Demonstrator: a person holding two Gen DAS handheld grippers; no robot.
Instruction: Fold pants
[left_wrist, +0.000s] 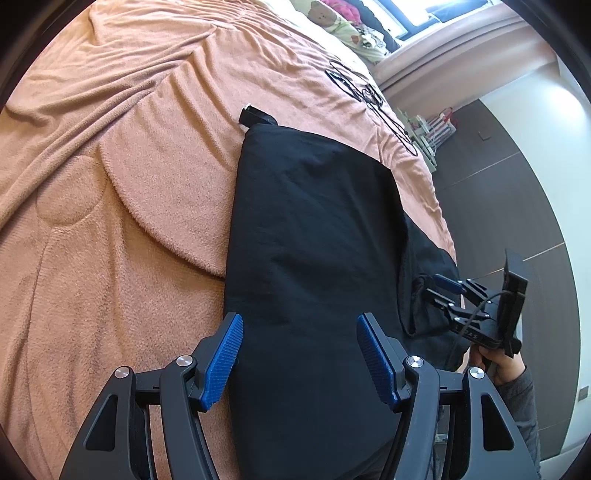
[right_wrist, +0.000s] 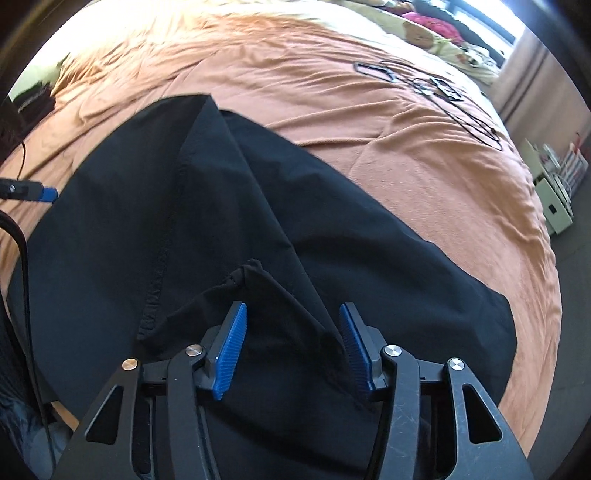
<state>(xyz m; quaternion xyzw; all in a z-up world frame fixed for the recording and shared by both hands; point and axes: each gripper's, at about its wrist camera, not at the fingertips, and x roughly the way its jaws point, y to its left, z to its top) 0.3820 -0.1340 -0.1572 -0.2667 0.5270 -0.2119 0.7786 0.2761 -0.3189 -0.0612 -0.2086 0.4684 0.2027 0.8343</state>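
Black pants (left_wrist: 314, 229) lie partly folded on an orange blanket (left_wrist: 129, 166) over a bed. My left gripper (left_wrist: 299, 325) is open, its blue pads either side of the pants' near end, holding nothing. My right gripper (right_wrist: 293, 314) is open over a bunched corner of the pants (right_wrist: 258, 206). The right gripper also shows in the left wrist view (left_wrist: 443, 295) at the pants' right edge near the bed's side. A tip of the left gripper's fingers (right_wrist: 44, 192) shows at the far left of the right wrist view.
Black hangers (left_wrist: 369, 92) lie on the blanket beyond the pants. Pillows and soft toys (left_wrist: 332, 18) sit at the bed's head by a window. The bed's edge drops to a dark floor (left_wrist: 498, 166) on the right, with a small white rack (left_wrist: 428, 129) there.
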